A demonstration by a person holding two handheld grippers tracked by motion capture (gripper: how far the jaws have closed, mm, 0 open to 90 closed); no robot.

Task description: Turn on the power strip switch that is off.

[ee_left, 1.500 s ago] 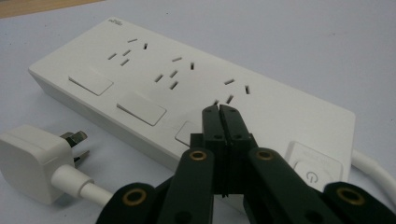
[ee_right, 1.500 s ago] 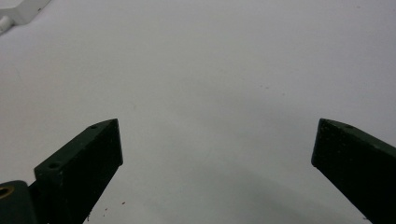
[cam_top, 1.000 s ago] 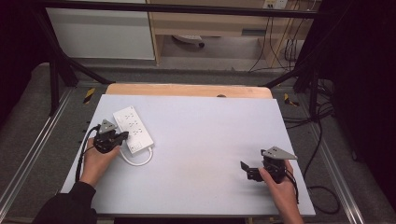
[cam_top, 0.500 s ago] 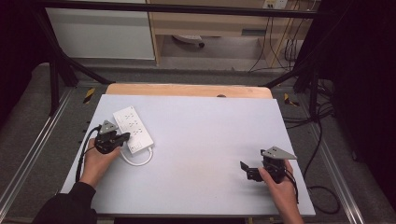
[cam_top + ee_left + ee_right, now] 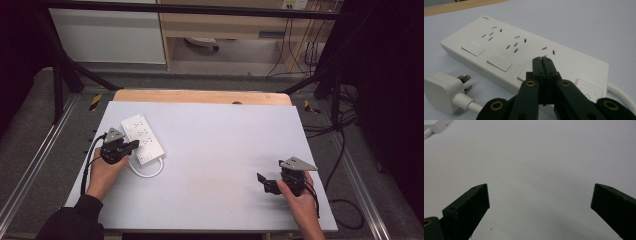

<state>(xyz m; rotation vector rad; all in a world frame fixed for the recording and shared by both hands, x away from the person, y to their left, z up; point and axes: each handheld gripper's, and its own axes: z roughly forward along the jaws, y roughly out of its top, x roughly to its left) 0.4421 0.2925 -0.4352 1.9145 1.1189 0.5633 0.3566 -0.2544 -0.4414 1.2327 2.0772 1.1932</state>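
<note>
Left claw [image 5: 543,61]: black, two-jawed, held in the person's left hand [image 5: 102,172] at the near-left of the pale grey surface [image 5: 225,150]. Jaws pressed flat together, nothing between them. In the left gripper view the joined tips stand over the near edge of the white plastic power strip [image 5: 524,55], close above the third of its flat white rocker switches [image 5: 523,74]; contact with the switch cannot be made out, the tips covering it.

White plastic power strip, high view [image 5: 143,139]: lies flat on the surface, just ahead and to the right of the left claw [image 5: 120,147]. Long axis runs on a diagonal from far-left to near-right. Three socket groups along the top face, a switch beside each.

White wall plug [image 5: 441,91]: lies on its side just left of the strip, prongs toward it, not touching. Its white round cable [image 5: 148,172] loops on the surface near the strip's near end.

Right claw [image 5: 267,184]: well apart at the near-right, resting low on the bare surface, jaws wide apart and empty, as the right gripper view [image 5: 539,202] confirms.

Judgement: the left hand is much the nearer; the coming move probably turns on the small gap between the closed tips and the switch.

Obscured: the third switch is largely hidden behind the claw; the strip's cable exit is cut off at the frame edge.
</note>
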